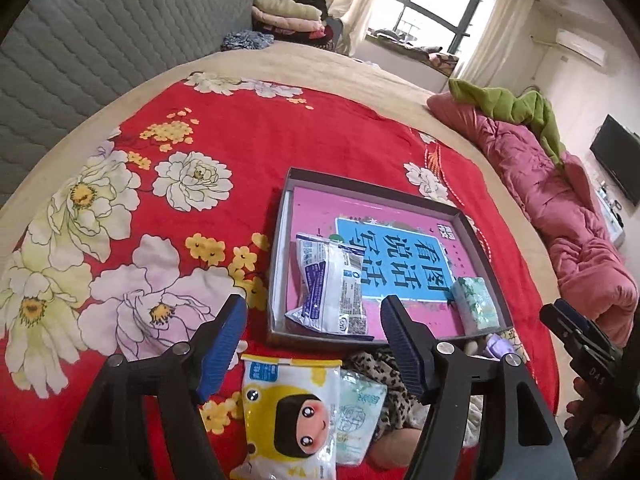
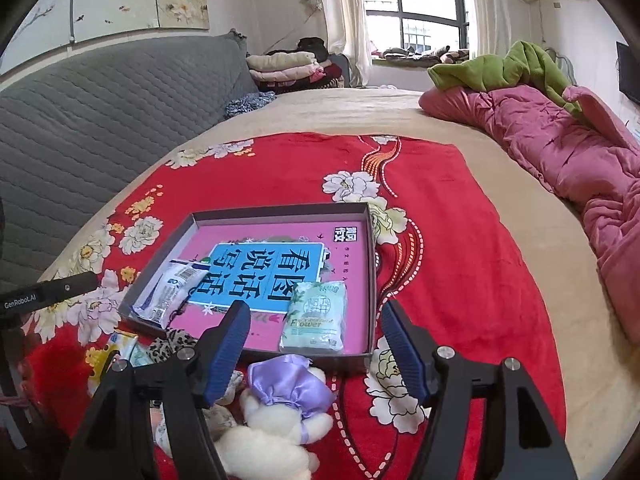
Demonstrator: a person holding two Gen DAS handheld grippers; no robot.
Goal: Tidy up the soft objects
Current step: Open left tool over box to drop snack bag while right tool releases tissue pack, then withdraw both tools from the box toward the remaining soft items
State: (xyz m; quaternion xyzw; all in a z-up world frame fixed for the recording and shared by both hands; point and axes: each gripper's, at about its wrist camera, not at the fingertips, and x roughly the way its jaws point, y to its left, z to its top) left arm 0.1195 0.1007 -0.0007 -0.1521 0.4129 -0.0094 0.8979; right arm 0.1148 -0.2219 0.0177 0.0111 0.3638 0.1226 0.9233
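Observation:
A shallow grey box [image 1: 478, 236] [image 2: 370, 248] with a pink book inside lies on a red flowered blanket. In it lie a white-blue packet [image 1: 332, 286] [image 2: 170, 294] and a green tissue pack [image 1: 476, 302] [image 2: 316, 318]. My left gripper [image 1: 314, 320] is open and empty, above a yellow cartoon wipes pack [image 1: 288, 412], a pale green tissue pack [image 1: 358, 412] and a leopard-print cloth [image 1: 390, 368]. My right gripper [image 2: 316, 322] is open and empty, above a cream plush bear in a lilac dress [image 2: 280, 408].
A grey quilted headboard [image 2: 100, 112] runs along the left. A pink quilt [image 2: 580, 152] with a green blanket [image 2: 504, 64] lies at the right. Folded blankets [image 2: 288, 66] are stacked by the window. Beige sheet surrounds the red blanket [image 1: 260, 140].

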